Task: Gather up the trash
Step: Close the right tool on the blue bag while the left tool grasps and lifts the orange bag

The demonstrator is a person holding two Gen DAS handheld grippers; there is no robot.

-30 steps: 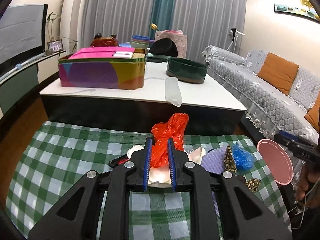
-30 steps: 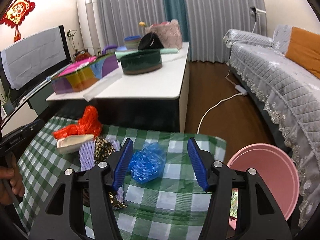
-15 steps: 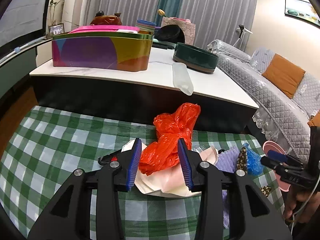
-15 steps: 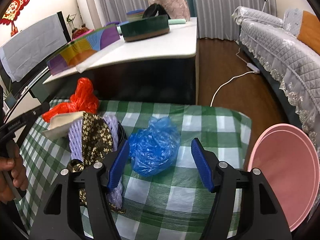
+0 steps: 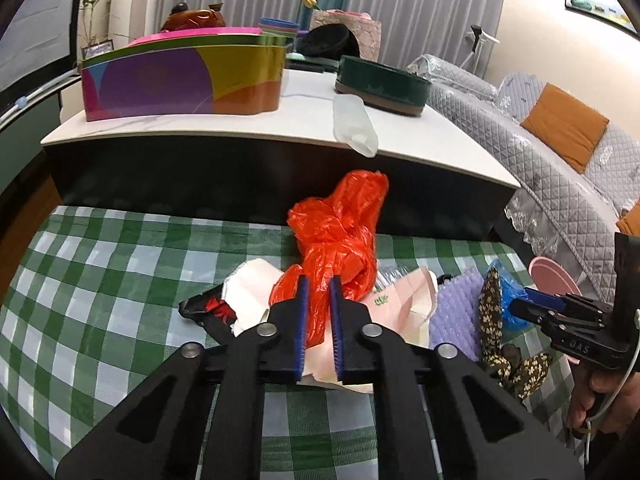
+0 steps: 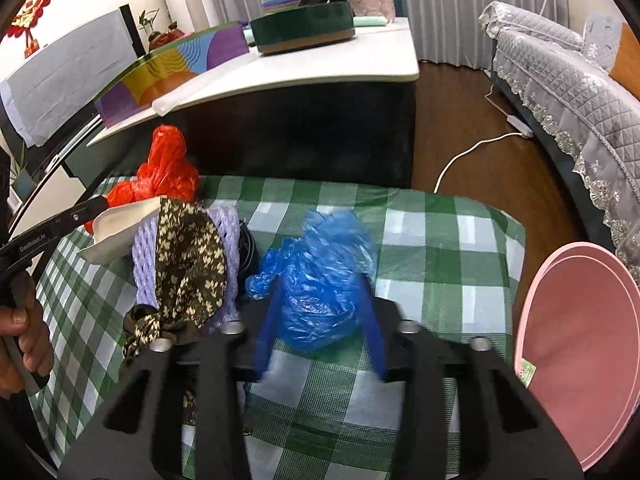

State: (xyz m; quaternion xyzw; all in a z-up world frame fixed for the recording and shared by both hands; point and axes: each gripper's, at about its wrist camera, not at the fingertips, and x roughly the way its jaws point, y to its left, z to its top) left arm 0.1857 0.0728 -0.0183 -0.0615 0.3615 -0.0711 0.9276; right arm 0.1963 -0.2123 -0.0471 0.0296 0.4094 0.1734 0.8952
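Observation:
Trash lies on a green checked cloth [image 5: 100, 280]. My left gripper [image 5: 318, 280] is shut on the lower part of a crumpled red plastic bag [image 5: 340, 224], which rests on pale pink paper [image 5: 404, 296]. My right gripper [image 6: 320, 280] has its blue fingers on both sides of a crumpled blue plastic bag [image 6: 320, 272], closing on it and blurred. Purple foam netting [image 6: 228, 232] and a brown patterned wrapper [image 6: 188, 264] lie left of the blue bag. The red bag also shows in the right wrist view [image 6: 168, 168].
A pink bin [image 6: 580, 360] stands at the cloth's right edge. A black-sided white-topped table [image 5: 280, 128] behind the cloth carries a colourful tin [image 5: 184, 76], a green round box [image 5: 380, 84] and a plastic bottle [image 5: 354, 124]. A grey sofa [image 5: 560, 128] is at right.
My left gripper went from shut to open, advanced on the red bag and has closed on it. My right gripper moved forward over the blue bag and its fingers have narrowed around it.

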